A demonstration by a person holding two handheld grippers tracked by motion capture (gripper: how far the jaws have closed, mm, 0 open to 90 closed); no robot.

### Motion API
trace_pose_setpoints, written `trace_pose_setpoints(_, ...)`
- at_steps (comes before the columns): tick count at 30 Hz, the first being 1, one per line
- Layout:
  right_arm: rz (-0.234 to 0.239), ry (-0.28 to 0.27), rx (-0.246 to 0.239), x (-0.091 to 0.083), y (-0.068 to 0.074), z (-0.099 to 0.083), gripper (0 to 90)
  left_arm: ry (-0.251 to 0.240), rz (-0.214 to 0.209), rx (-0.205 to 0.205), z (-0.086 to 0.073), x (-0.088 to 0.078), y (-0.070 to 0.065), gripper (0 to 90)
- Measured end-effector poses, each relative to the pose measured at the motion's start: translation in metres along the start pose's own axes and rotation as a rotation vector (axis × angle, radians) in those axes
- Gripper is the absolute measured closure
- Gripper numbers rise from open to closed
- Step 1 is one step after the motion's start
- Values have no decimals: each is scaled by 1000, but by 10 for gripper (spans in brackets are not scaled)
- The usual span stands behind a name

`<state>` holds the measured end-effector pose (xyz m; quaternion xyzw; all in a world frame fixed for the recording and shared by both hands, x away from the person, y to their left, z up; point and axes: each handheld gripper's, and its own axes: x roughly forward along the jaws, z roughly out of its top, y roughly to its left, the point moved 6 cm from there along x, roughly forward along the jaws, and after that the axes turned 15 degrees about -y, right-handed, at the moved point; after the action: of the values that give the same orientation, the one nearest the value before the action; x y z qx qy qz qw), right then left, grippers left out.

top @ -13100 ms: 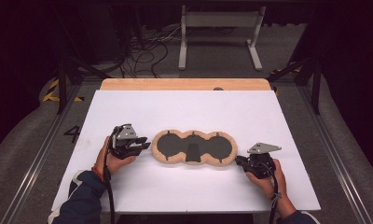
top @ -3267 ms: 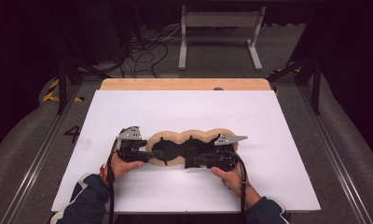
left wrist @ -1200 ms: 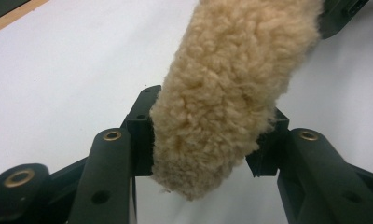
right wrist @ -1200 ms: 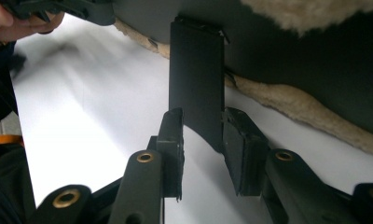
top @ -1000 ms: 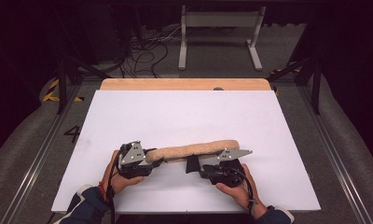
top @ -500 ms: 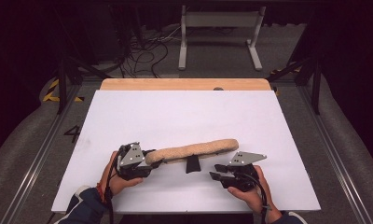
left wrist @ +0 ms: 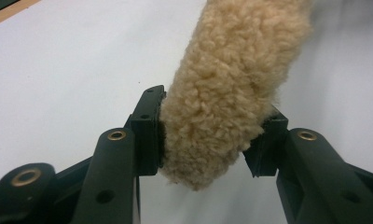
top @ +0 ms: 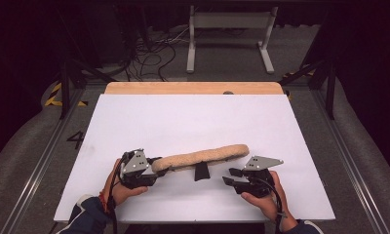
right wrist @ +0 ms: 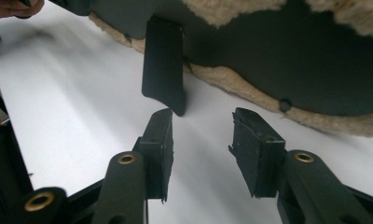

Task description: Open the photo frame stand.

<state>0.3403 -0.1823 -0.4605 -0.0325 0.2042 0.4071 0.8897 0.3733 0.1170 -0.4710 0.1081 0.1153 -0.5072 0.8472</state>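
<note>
A long tan fleece pad [top: 203, 156] with a black underside [right wrist: 268, 56] stands on its edge across the white board [top: 193, 122]. My left gripper [top: 156, 168] is shut on its left end, and the pads press into the fleece [left wrist: 231, 84] from both sides. A black flap [top: 201, 171] hangs from the underside down to the board. My right gripper [top: 230, 176] sits to the right of that flap and apart from it. Its jaws have just been opening and nothing is between them; in the right gripper view the flap [right wrist: 163, 65] is just beyond the right gripper [right wrist: 201, 135].
The white board lies on a table with a wooden strip [top: 193, 87] along its far edge. Beyond it are a dark floor with cables [top: 154, 53] and a white metal stand [top: 229, 29]. Metal rails [top: 37, 165] run along both sides of the table.
My right gripper has let go near the black flap, opened, and drawn back to the right and toward the front edge. The left gripper and the pad stay put.
</note>
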Motion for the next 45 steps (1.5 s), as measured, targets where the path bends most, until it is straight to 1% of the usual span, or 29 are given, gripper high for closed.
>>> trace_pose_setpoints(2,-9,-5,-6,0,-2,2,563,-2,-1,3,0,0,0,561)
trace_pose_setpoints(7,-33,-20,0,-4,-6,5,544,0,7,2,0,-1,-1,566)
trace_pose_setpoints(8,-40,-24,2,-5,-7,6,544,3,4,7,0,-2,-2,566)
trace_pose_setpoints(10,-50,-29,16,-6,-10,7,545,1,1,3,0,-2,-2,567)
trace_pose_setpoints(14,-68,-31,24,-7,-15,7,544,0,-1,7,0,-2,-3,564)
trace_pose_setpoints(18,-80,-31,37,-7,-17,8,543,-1,-5,9,-1,-3,-4,560)
trace_pose_setpoints(21,-84,-46,39,-10,-19,12,549,0,-7,15,-1,-3,-4,555)
trace_pose_setpoints(24,-92,-53,36,-13,-23,16,586,2,-6,16,-1,-4,-5,554)
trace_pose_setpoints(25,-92,-53,36,-13,-23,16,586,2,-6,16,-1,-4,-5,555)
trace_pose_setpoints(26,-109,-53,31,-14,-26,16,610,2,-5,16,-1,-5,-5,555)
trace_pose_setpoints(27,-149,-61,17,-17,-31,17,690,2,-8,13,-1,-5,-6,554)
trace_pose_setpoints(28,-169,-76,25,-19,-35,18,718,3,-10,13,-2,-5,-6,555)
trace_pose_setpoints(30,-190,-105,60,-24,-42,19,769,5,-14,11,-2,-6,-7,560)
trace_pose_setpoints(31,-208,-111,64,-25,-46,19,785,4,-16,11,-2,-7,-7,562)
trace_pose_setpoints(33,-231,-119,78,-27,-51,19,784,5,-15,11,-2,-7,-8,567)
trace_pose_setpoints(36,-262,-124,68,-27,-58,19,777,3,-18,9,-2,-9,-10,574)
trace_pose_setpoints(38,-277,-145,76,-27,-62,21,782,4,-22,11,-2,-10,-11,576)
trace_pose_setpoints(41,-280,-196,101,-26,-65,24,822,4,-19,11,-3,-11,-13,581)
trace_pose_setpoints(43,-282,-209,85,-25,-65,26,853,4,-20,11,-3,-12,-14,585)
trace_pose_setpoints(45,-264,-209,76,-23,-61,28,857,4,-22,7,-3,-12,-15,587)
